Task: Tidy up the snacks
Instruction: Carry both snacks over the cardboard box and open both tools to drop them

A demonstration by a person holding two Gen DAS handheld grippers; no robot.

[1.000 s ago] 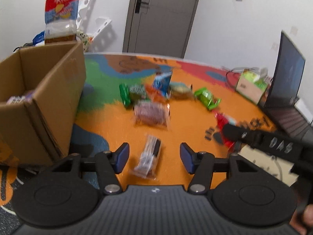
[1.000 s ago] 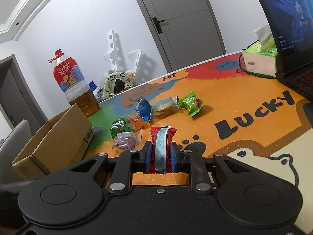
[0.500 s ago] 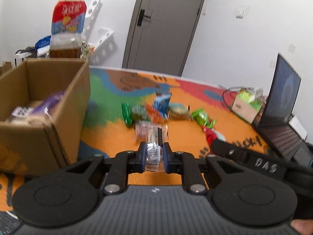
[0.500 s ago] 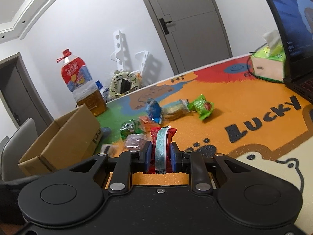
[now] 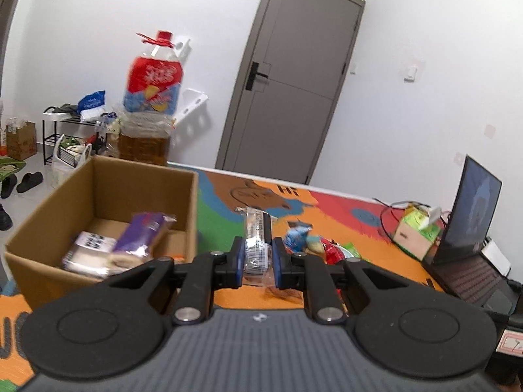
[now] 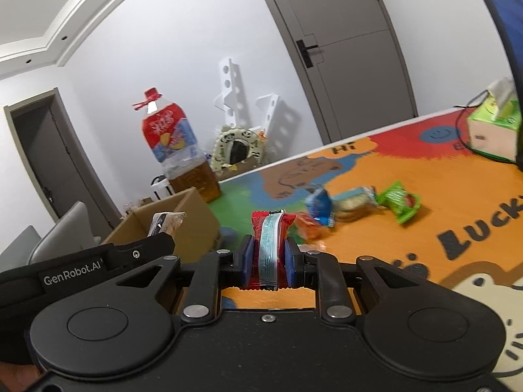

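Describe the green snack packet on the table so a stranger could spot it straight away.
Start at the orange part of the cartoon table mat, left of the black "LUCKY" lettering. A short row of loose snacks lies there, and the green packet is at its right end, beside a beige packet. It is the only bright green one there, with a red picture on it.
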